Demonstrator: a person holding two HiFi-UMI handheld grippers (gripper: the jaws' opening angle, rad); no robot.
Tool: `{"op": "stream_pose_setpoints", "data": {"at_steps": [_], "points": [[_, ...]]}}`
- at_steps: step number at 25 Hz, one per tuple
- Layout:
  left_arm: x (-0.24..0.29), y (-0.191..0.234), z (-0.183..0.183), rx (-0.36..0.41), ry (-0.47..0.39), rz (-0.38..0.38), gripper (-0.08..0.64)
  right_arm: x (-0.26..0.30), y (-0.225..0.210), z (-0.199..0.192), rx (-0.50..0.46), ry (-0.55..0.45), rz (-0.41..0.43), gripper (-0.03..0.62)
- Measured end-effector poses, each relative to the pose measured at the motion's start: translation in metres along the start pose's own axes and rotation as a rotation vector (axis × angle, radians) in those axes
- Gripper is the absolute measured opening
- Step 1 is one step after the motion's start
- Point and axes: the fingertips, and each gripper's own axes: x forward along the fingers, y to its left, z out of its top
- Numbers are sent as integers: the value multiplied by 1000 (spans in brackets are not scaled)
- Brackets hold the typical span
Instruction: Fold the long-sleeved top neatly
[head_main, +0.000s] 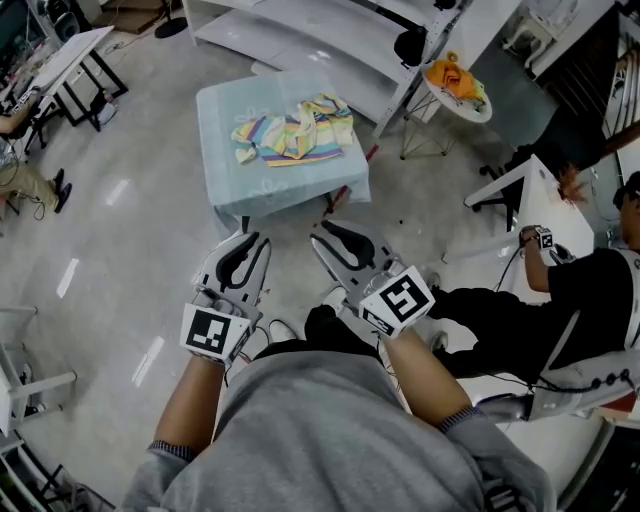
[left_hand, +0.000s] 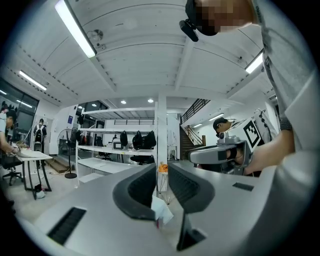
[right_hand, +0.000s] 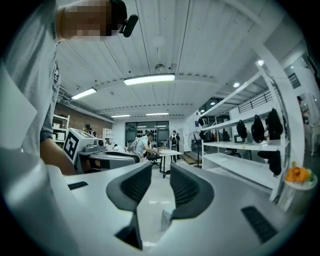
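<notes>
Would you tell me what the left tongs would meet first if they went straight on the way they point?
Likely the table with the top, straight ahead of the left tongs. Depth is unclear: seen low between them, it may pass beneath, leaving the shelf post next.

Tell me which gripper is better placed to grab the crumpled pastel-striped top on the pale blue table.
Right, marginally. The right gripper sits slightly nearer the blue table than the left gripper; both are empty, slightly open and short of the striped top.
</notes>
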Motion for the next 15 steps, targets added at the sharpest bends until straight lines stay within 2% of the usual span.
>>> {"op": "stream_pose_setpoints", "data": {"at_steps": [2,4,6,9,12,15], "points": [[2,-4,-2,-8,8,-20,159,-1,0,-3,8,17,11,196],[3,-5,-2,-12,6,-31,217,-1,-2,-6,9,31,21,282],[5,-5,-1,-16,-2,-41,267,-1,-4,-8,3,45,29,340],[11,-5,-4,-23,12,-46,293,-3,-11,-9,-10,60,30,385],[19,-2,-13,-43,91,-27,301,-4,-24,-10,-7,63,29,396],[32,1,-17,-58,62,-14,305,-4,-41,-17,8,68,35,400]]}}
